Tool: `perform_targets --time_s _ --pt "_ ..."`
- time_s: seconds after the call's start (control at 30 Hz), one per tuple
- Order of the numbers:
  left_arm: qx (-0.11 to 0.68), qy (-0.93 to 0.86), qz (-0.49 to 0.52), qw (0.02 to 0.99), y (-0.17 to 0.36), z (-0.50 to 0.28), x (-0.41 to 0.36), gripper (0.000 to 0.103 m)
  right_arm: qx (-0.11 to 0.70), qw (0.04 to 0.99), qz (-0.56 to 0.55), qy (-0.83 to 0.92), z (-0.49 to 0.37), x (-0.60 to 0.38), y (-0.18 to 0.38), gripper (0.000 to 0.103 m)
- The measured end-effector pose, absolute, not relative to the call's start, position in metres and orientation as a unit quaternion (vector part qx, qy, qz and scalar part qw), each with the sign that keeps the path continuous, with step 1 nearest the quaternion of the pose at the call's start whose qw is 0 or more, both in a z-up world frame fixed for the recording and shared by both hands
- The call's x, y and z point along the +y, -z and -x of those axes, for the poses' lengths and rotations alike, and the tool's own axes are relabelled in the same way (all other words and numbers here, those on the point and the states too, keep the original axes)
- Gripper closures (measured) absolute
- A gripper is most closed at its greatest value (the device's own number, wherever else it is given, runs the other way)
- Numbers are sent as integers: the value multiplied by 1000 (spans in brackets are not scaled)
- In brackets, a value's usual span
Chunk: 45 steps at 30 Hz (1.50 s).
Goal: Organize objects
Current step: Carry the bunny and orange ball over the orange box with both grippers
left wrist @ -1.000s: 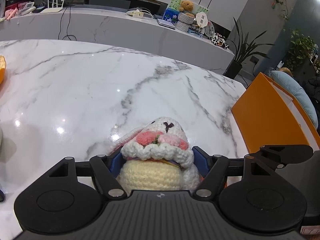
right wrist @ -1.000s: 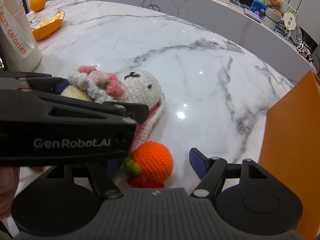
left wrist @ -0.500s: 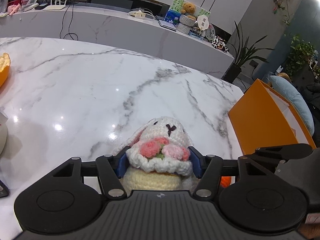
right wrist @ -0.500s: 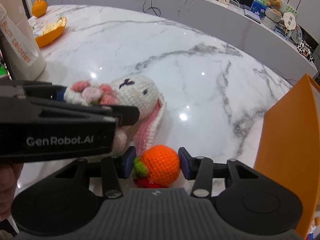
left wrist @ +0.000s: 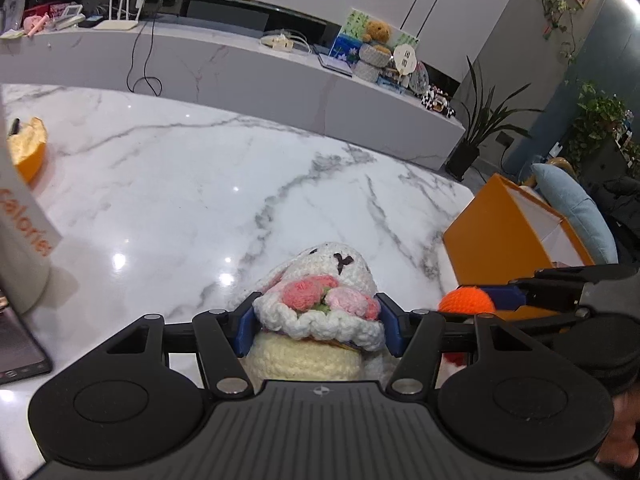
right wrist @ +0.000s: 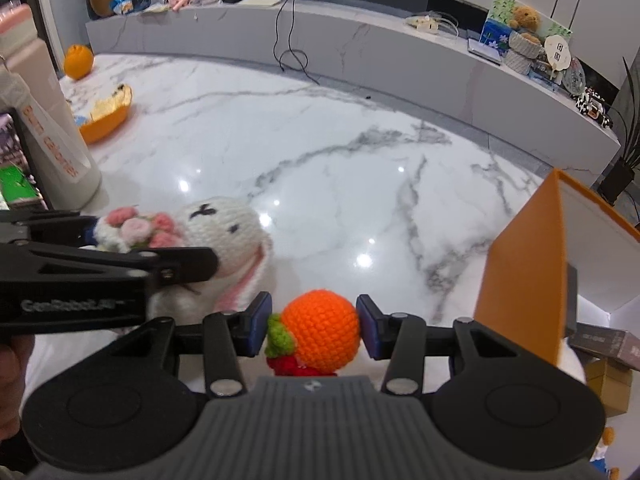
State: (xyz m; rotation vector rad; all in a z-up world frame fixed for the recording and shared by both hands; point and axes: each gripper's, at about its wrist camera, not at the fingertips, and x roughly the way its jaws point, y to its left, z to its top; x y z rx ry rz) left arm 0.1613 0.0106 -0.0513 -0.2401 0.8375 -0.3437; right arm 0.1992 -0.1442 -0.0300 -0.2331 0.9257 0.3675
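Left gripper (left wrist: pixel 319 330): matte black ribbed housing, blue pads (left wrist: pixel 245 330), silver screws. Right gripper (right wrist: pixel 316 326): likewise built ("GenRobot.AI" is printed white on the left's flank).

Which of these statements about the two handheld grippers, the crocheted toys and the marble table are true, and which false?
1. The left gripper is clamped on the white crocheted rabbit with pink flowers. True.
2. The right gripper is wide open and holds nothing. False: its blue pads sit against the round orange crocheted toy with a green leaf.
3. The orange open-topped box stands to the right of both toys. True.
4. The orange crocheted toy already lies inside the box. False: it is between the right gripper's pads, outside the box.
5. The white marble table bears a piece of orange peel. True.
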Motion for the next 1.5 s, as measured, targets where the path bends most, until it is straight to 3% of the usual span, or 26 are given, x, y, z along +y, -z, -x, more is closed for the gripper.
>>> perform_targets --time_s 0.6,1.03,1.5 --pt "378 191 109 899 12 -109 -28 34 359 917 11 -174 -144 -240 -57 55" --pt "333 283 95 894 -32 -100 -119 34 352 931 -63 -70 -106 -347 -47 54" --pt "337 314 92 883 -27 -107 -175 34 352 931 -92 -19 -94 -392 -34 54"
